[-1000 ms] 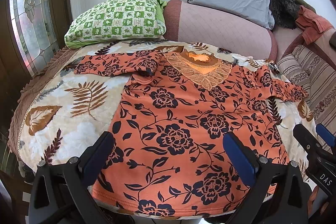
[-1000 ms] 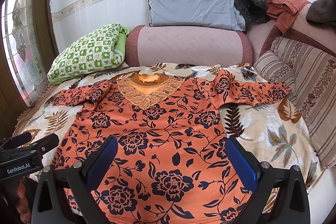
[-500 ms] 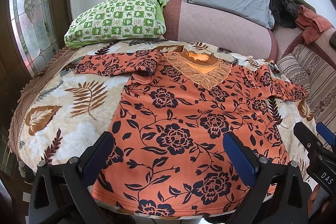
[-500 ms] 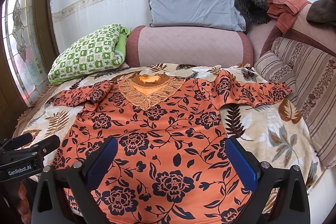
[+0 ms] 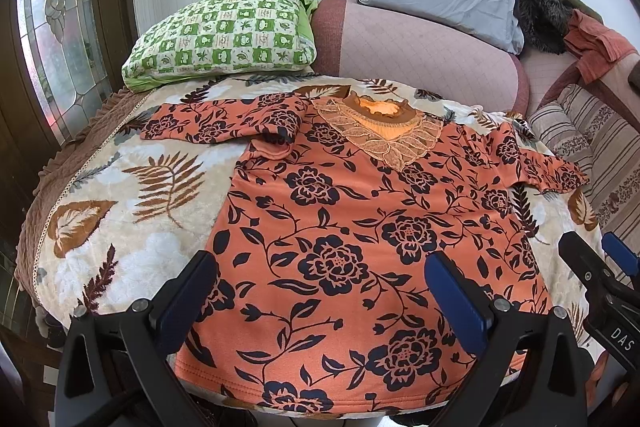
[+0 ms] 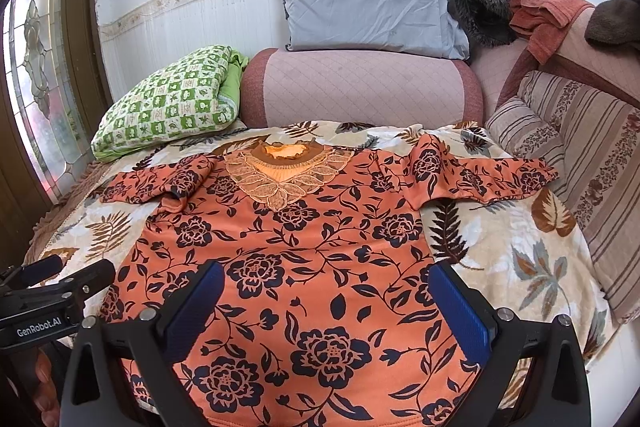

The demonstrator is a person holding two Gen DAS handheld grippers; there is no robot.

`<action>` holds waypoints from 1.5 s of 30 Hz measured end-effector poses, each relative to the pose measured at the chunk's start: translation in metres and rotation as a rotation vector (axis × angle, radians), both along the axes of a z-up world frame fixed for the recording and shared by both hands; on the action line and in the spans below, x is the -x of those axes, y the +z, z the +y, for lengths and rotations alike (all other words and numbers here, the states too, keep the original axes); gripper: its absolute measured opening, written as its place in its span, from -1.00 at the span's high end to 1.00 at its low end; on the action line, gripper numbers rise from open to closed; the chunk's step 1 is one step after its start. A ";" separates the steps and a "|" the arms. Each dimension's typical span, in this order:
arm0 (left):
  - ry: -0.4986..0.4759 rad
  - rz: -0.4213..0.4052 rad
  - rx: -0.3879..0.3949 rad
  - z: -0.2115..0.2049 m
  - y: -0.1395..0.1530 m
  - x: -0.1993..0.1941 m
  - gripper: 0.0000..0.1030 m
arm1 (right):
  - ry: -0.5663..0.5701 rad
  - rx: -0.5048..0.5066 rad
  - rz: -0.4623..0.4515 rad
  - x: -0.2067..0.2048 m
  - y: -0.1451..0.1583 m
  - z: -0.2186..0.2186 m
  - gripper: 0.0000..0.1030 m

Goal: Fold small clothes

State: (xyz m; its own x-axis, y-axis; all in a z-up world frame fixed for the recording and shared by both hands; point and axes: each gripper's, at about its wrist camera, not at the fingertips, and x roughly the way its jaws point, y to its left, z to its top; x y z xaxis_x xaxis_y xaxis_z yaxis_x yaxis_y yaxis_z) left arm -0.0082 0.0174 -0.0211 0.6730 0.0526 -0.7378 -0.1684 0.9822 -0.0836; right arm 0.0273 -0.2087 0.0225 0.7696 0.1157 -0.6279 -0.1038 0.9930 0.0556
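Left wrist view
- Left gripper (image 5: pixel 320 293): low at the near edge of the bed, pointing forward over the hem; blue pads (image 5: pixel 454 297) spread wide, nothing between them.
- Orange floral top (image 5: pixel 360 227): lies flat, front up, on the leaf-print blanket (image 5: pixel 132 211), neck toward the far side, hem at the near edge.
- Lace collar (image 5: pixel 384 141): at the far end of the top, facing up.
- Left sleeve (image 5: pixel 224 121): stretched sideways, its shoulder end bunched and folded over.
- Right sleeve (image 5: pixel 536 167): stretched toward the striped cushion (image 5: pixel 592 155).
- Right gripper (image 5: pixel 600 267): seen at the right margin, beside the hem corner; from here I cannot tell how its fingers stand.
- Open room: bare blanket left of the top; green checked pillow (image 5: pixel 224 35) and pink bolster (image 5: pixel 424 59) close off the far side.

Right wrist view
- Right gripper (image 6: pixel 334 307): low over the lower half of the top (image 6: pixel 312 247), pointing forward; pads (image 6: pixel 460 309) wide apart, holding nothing.
- Left gripper (image 6: pixel 64 273): at the left margin, over the blanket edge, apart from the cloth.
- Right sleeve (image 6: pixel 480 175): its cuff ends just short of the striped cushion (image 6: pixel 580 155).
- Open room: bare blanket (image 6: pixel 520 255) right of the top; grey pillow (image 6: pixel 368 11) rests on the bolster (image 6: pixel 360 87) behind.
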 end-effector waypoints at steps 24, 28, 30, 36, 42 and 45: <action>0.024 0.193 -0.050 0.018 -0.073 -0.039 -1.00 | -0.321 -0.481 0.110 -0.103 -0.046 -0.248 -0.99; 0.027 0.214 -0.072 0.015 -0.086 -0.057 -1.00 | -0.482 -0.580 0.072 -0.151 -0.059 -0.340 -0.95; 0.030 0.217 -0.084 0.014 -0.091 -0.069 -1.00 | -0.560 -0.598 0.075 -0.179 -0.068 -0.380 -0.81; 0.035 0.211 -0.098 0.012 -0.107 -0.102 -1.00 | -0.679 -0.578 0.129 -0.247 -0.097 -0.445 -0.76; 0.027 0.265 -0.102 0.017 -0.141 -0.117 -1.00 | -0.695 -0.537 0.198 -0.296 -0.127 -0.460 -0.37; 0.016 0.214 -0.098 0.018 -0.143 -0.113 -1.00 | -0.698 -0.522 0.233 -0.306 -0.138 -0.464 0.30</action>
State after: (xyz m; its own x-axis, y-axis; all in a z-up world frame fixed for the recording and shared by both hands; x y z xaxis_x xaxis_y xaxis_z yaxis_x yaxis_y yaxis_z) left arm 0.1044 0.0356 -0.1639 0.5001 0.1407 -0.8545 -0.1880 0.9808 0.0515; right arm 0.3333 -0.6727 -0.1154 0.6314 -0.0160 -0.7753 0.5836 0.6682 0.4614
